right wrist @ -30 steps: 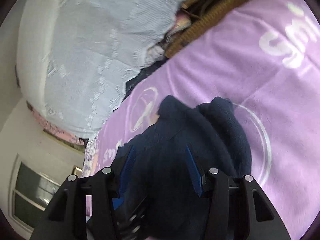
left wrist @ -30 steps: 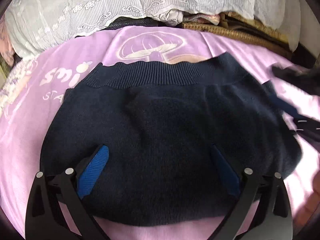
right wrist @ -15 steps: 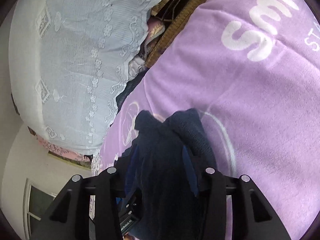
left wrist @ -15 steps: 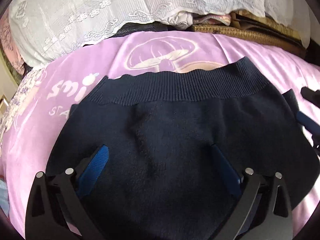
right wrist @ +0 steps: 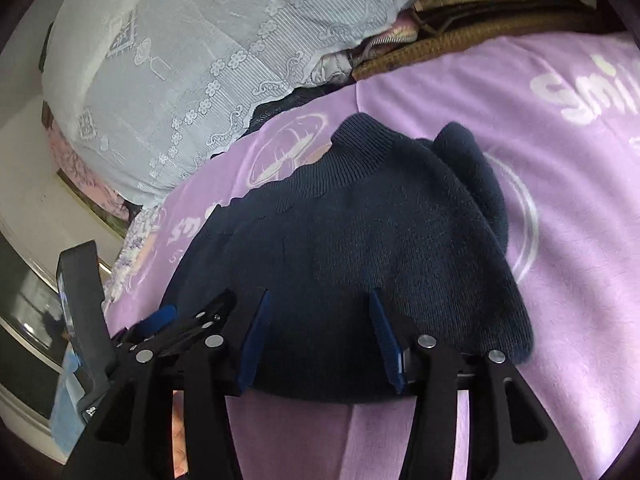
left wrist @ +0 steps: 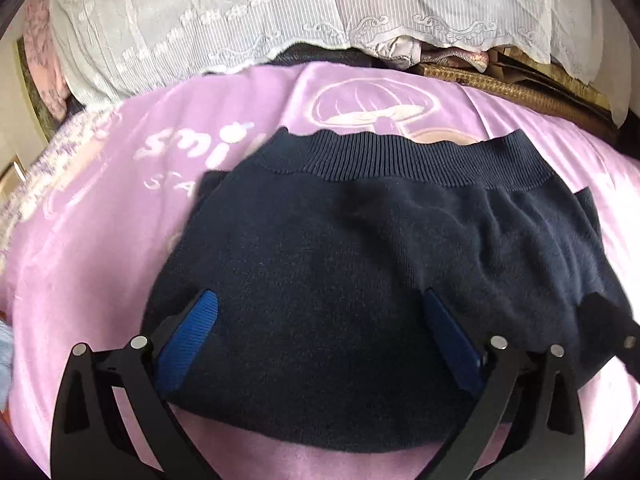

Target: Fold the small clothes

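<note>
A navy knit garment (left wrist: 380, 280) is seen laid on a purple blanket (left wrist: 100, 280), ribbed waistband (left wrist: 400, 164) at 12 o'clock, folded bulk toward 6. At 7 o'clock the left gripper (left wrist: 320, 320) is held wide apart over the near hem, nothing pinched. In the right wrist view the right gripper (right wrist: 318, 324) is likewise spread, approx. level w/ the hem; whether cloth is touched can't be told. The fold is judged best finished by pressing the near edge flat and squaring both sides before any regrip. A loose lump is noted at 2 o'clock. Open blanket is left at 9 and 3; lace cloth (left wrist: 280, 12) and a wicker edge (left wrist: 520, 92) crowd 12.
</note>
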`<state>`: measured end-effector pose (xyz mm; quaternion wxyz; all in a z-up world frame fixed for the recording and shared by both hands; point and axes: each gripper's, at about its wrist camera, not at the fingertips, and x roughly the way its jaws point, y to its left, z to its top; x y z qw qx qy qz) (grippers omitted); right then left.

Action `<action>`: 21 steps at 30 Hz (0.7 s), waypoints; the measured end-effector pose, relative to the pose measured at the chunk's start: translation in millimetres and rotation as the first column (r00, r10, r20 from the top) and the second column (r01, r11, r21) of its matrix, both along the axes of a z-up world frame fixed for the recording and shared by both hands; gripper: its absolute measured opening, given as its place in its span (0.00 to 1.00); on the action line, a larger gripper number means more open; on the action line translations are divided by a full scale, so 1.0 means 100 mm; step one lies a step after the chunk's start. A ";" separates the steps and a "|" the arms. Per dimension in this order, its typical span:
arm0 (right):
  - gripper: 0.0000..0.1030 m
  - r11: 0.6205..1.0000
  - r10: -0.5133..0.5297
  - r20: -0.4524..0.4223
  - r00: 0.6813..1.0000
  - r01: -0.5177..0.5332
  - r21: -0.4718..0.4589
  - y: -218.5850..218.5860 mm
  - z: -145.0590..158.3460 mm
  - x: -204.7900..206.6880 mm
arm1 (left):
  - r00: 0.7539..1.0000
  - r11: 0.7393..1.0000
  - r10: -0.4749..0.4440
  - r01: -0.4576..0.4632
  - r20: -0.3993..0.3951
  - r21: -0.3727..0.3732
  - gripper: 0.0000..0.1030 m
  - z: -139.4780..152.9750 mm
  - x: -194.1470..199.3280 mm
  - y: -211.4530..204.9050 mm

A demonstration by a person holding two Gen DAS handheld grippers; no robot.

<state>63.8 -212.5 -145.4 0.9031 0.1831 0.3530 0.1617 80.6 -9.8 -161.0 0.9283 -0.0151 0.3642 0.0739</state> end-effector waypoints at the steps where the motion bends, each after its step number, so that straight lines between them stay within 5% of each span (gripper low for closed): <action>1: 0.52 1.000 0.002 0.016 1.000 -0.002 -0.002 0.00 0.04 -0.08 | 1.000 1.000 -0.001 0.001 0.016 0.016 0.95 0.03 -0.05 -0.02; 10: 0.54 0.999 -0.046 0.016 0.999 0.046 0.017 -0.26 -0.03 -0.63 | 0.999 1.000 0.014 -0.012 0.049 -0.026 0.95 0.13 -0.26 0.12; 21: 0.59 0.983 -0.139 -0.081 0.987 0.148 0.111 -0.57 -0.27 -0.63 | 0.998 0.999 0.015 -0.013 0.066 -0.032 0.95 0.18 -0.30 0.13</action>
